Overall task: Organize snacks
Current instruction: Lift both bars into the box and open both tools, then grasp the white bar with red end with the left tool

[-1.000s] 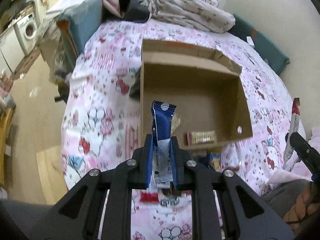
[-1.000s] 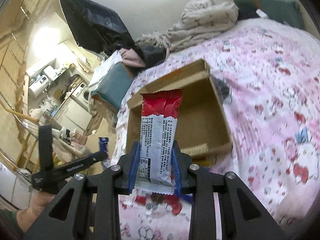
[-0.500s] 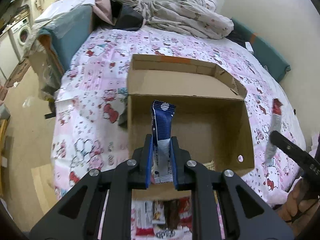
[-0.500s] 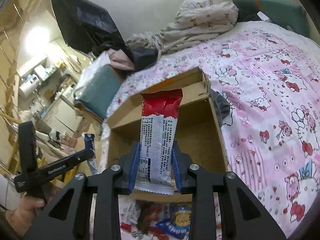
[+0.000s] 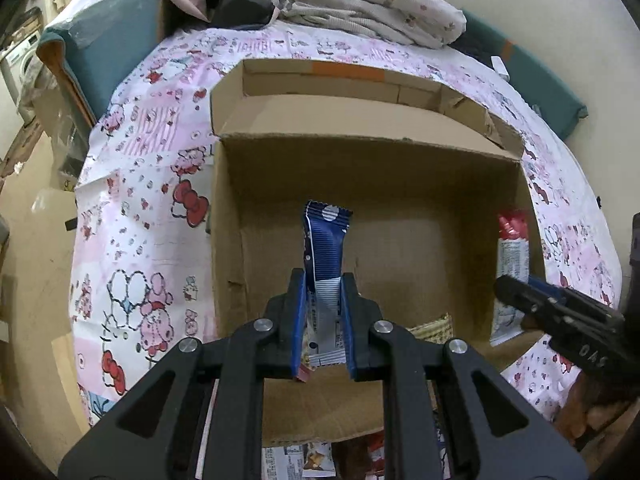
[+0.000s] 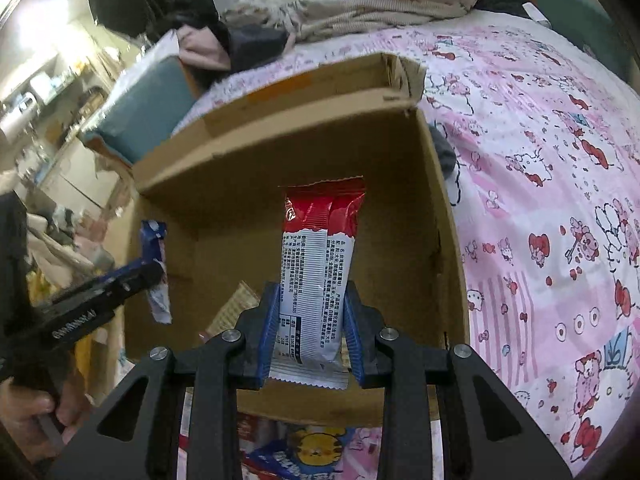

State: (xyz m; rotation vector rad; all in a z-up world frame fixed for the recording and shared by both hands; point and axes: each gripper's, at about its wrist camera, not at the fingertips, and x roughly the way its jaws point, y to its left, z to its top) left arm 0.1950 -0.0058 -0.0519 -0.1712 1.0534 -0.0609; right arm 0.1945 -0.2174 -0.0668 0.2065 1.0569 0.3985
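1. The left gripper (image 5: 323, 322) has its jaws closed on the lower part of a blue snack bar (image 5: 325, 258), whose wrapper stands upright between the blue pads, its crimped top edge well above them.
2. The right gripper (image 6: 313, 334) has its jaws closed on a red-and-white snack bar (image 6: 318, 276), gripped at the white printed lower half; the red end rises above the jaws and the bottom seal hangs just below them.
3. Both bars are held over the open cardboard box (image 5: 228, 208), which lies ahead of and beneath both pairs of jaws on the bed (image 5: 132, 200) with its pink cartoon-print sheet.
4. From the left wrist view, the red-and-white bar appears to the right of the left jaws, near the box's right wall, with the right gripper's black body below it.
5. From the right wrist view, the blue bar appears to the left of the right jaws, at the box's left wall.
6. Inside the box, a beige patterned packet (image 5: 436, 326) lies on the floor near the front wall, between the two pairs of jaws.
7. More snack packets (image 6: 304, 452) lie on the bed below the jaws, in front of the box's near wall.
8. A heap of crumpled bedding (image 5: 360, 0) lies beyond the box at the far end of the bed.
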